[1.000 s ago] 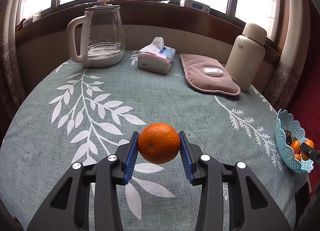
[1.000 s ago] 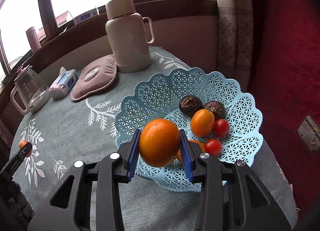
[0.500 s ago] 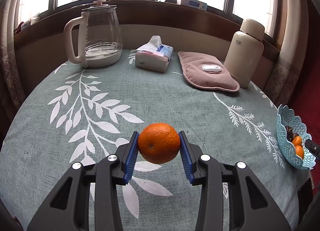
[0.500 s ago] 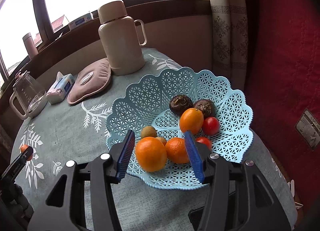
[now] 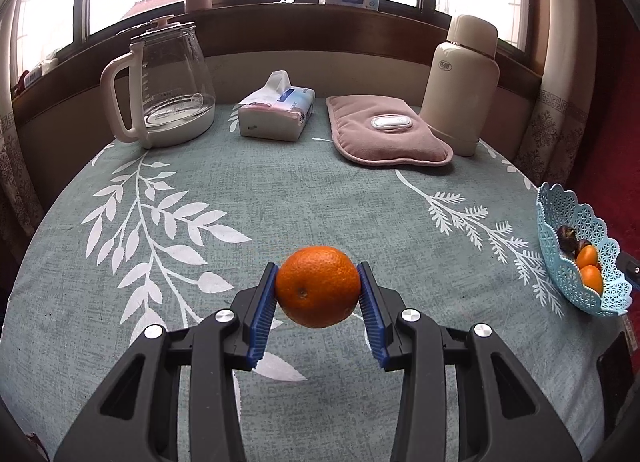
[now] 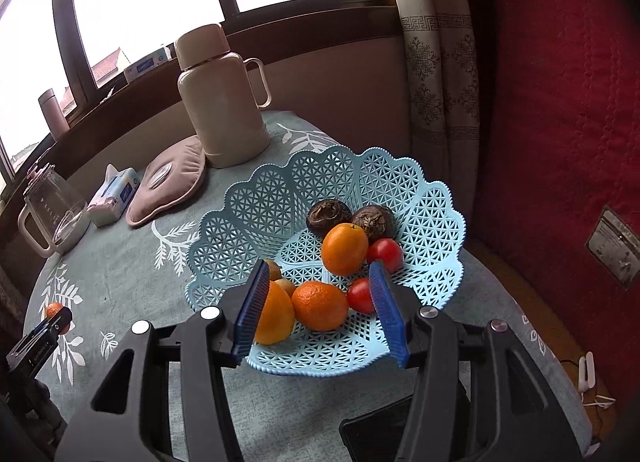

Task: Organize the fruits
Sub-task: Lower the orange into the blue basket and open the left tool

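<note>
Left claw (image 5: 318, 286) clamps an orange (image 5: 318, 287) above the surface (image 5: 280, 190). Right claw (image 6: 320, 302) stands released, nothing between its pads, over the blue basket (image 6: 420, 190) of fruit.

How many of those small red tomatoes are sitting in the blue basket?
2. One tomato lies right of the upright orange; the other tomato sits nearer the camera, beside the front orange. More could be hidden under the fruit in the basket.

1 orange (image 5: 318, 286) is held above the table; others fill the blue basket (image 6: 256, 198).
</note>
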